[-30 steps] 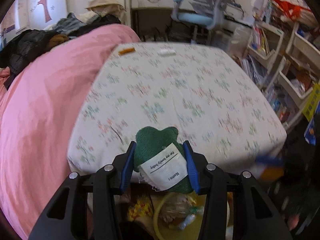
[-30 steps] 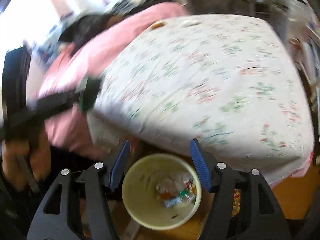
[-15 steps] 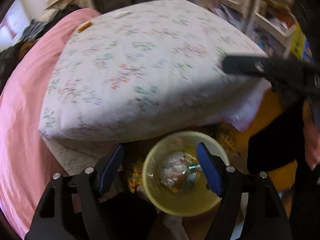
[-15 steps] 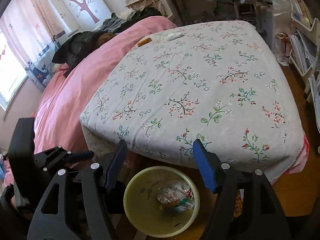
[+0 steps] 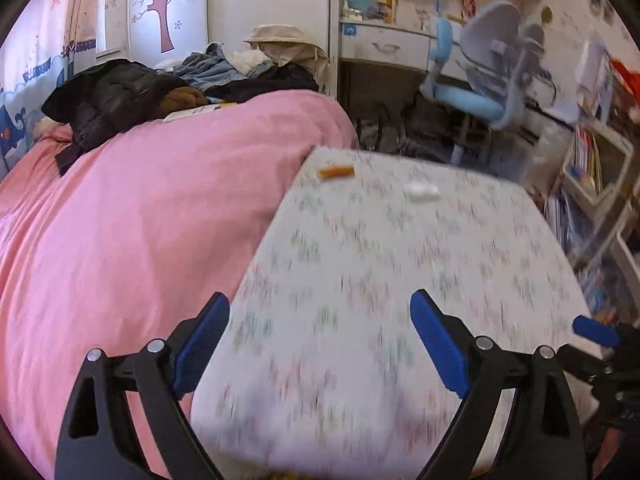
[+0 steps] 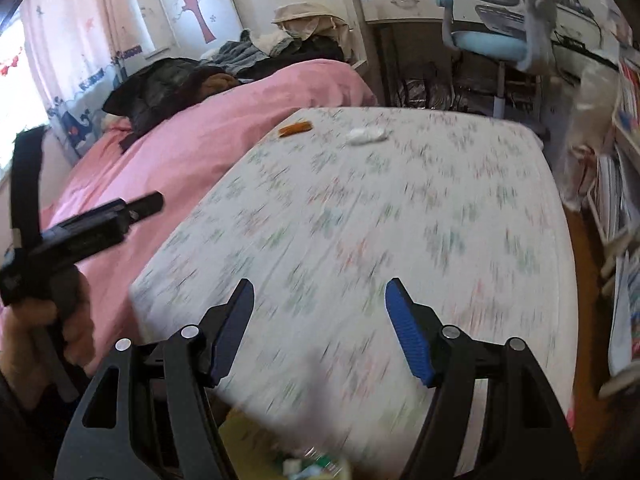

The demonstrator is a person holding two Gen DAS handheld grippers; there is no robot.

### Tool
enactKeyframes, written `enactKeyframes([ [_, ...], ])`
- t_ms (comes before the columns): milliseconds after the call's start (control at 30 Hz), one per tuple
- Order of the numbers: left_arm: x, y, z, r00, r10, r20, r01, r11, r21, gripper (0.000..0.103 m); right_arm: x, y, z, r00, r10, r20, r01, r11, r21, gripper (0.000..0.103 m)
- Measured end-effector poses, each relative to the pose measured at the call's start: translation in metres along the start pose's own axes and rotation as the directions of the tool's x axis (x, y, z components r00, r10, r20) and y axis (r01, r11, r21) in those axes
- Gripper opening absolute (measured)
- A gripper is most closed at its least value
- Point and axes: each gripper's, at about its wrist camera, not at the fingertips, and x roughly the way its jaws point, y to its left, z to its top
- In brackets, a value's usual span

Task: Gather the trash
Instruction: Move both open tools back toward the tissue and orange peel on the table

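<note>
Both tongs stand empty, the left tongs (image 5: 318,330) opening wider and the right tongs (image 6: 320,320) apart, while the orange wrapper (image 5: 335,172) and white wad (image 5: 422,193) lie far ahead on the mattress (image 5: 360,300), the wrapper lengthwise across the view.

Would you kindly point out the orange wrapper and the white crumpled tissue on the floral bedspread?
orange wrapper (image 6: 296,128), right wrist view, middle of the strip.
white crumpled tissue (image 6: 366,135), right wrist view, centre of the wad.
</note>
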Motion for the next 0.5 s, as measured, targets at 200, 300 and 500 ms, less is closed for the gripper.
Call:
enactKeyframes([
  [200,0.071,0.001,0.047,0.998,-0.063,-0.014,0.064,0.997,0.043,0.088,0.078,-0.029,0.056,1.000,-0.017,0.002,0.017,0.999,0.029,0.065],
  [300,0.100,-0.006,0.066,0.998,-0.065,-0.011,0.066,0.989,0.135,0.088,0.119,-0.041,0.082,1.000,-0.015,-0.006,0.016,0.999,0.044,0.065],
  [500,0.161,-0.001,0.093,0.998,-0.037,-0.045,0.045,0.983,0.180,0.088,0.175,-0.057,0.123,1.000,-0.027,-0.010,0.027,0.999,0.017,0.065],
])
